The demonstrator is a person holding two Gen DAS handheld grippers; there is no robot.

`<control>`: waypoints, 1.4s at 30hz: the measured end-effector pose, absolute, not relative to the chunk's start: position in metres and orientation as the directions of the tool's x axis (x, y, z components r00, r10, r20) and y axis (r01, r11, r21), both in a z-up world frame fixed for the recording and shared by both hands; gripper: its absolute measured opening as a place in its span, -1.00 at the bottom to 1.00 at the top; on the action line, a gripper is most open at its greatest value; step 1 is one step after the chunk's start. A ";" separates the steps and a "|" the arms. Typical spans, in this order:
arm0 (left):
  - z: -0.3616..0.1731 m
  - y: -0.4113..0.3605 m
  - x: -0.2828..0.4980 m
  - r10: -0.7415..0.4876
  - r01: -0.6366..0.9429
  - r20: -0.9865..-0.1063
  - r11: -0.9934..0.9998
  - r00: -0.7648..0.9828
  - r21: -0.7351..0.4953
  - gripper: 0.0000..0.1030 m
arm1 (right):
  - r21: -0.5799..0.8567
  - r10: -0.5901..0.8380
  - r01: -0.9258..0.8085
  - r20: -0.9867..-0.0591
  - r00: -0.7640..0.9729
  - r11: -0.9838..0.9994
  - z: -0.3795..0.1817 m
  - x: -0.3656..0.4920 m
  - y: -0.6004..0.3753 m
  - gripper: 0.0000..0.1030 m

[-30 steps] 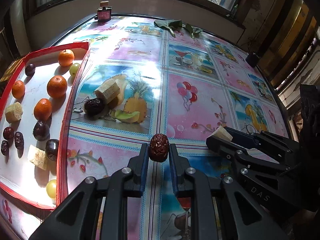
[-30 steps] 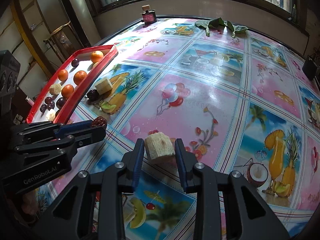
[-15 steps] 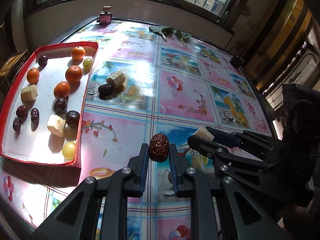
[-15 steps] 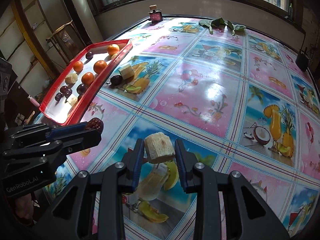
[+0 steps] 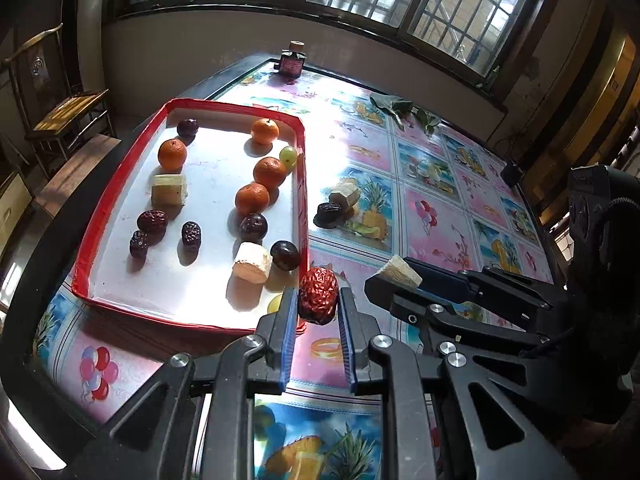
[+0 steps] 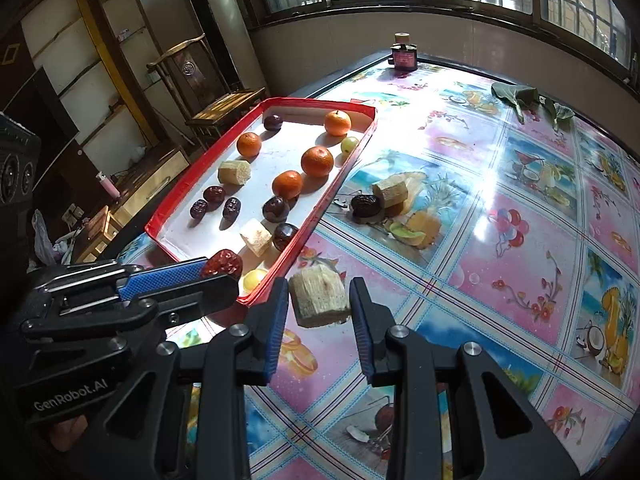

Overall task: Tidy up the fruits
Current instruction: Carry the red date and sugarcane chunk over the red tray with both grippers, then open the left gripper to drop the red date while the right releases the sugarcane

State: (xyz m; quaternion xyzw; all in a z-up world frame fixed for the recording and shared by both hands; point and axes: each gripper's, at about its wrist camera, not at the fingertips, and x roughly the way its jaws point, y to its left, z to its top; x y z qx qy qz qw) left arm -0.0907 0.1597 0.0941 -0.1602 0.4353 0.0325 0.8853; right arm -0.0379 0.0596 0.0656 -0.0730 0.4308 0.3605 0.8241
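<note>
Both loads are now riding close to the red tray's near corner, where earlier they were hanging over open counter with the tray far off at 10 o'clock.

Red date [image 5: 318, 295] is sitting pinched in the left gripper [image 5: 318, 312], narrow jaws pressing its sides, long axis running up toward 12 o'clock and leaning slightly right, at the red tray [image 5: 305, 184] rim. Pale cane chunk [image 6: 318, 294] is being held by the right gripper [image 6: 319, 312], its cut face showing, its long axis tilting toward 1 o'clock, over the counter [image 6: 520, 240] just right of the tray edge. Risks, as I judge them: releasing early could be dropping the date on the rim and sending it rolling outside; the two grippers are travelling close together and could be knocking; a landing chunk could be nudging the yellow grape [image 6: 253, 280] in that corner.
</note>
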 end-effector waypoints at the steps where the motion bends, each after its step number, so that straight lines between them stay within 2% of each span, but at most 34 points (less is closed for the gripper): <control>1: 0.094 0.167 -0.091 -0.069 -0.212 -0.783 0.945 0.619 -0.251 -0.64 | 0.193 0.540 -0.666 -0.759 0.364 0.720 0.067 -0.038 0.067 -0.35; 14: 0.072 0.235 -0.093 0.047 -0.350 -0.819 0.917 0.572 -0.192 -0.64 | 0.207 0.589 -0.738 -0.749 0.302 0.642 0.059 -0.036 0.150 -0.35; 42: 0.031 0.268 -0.065 0.085 -0.432 -0.877 0.890 0.473 -0.146 -0.63 | 0.075 0.468 -0.798 -0.841 0.272 0.598 0.020 0.000 0.204 -0.35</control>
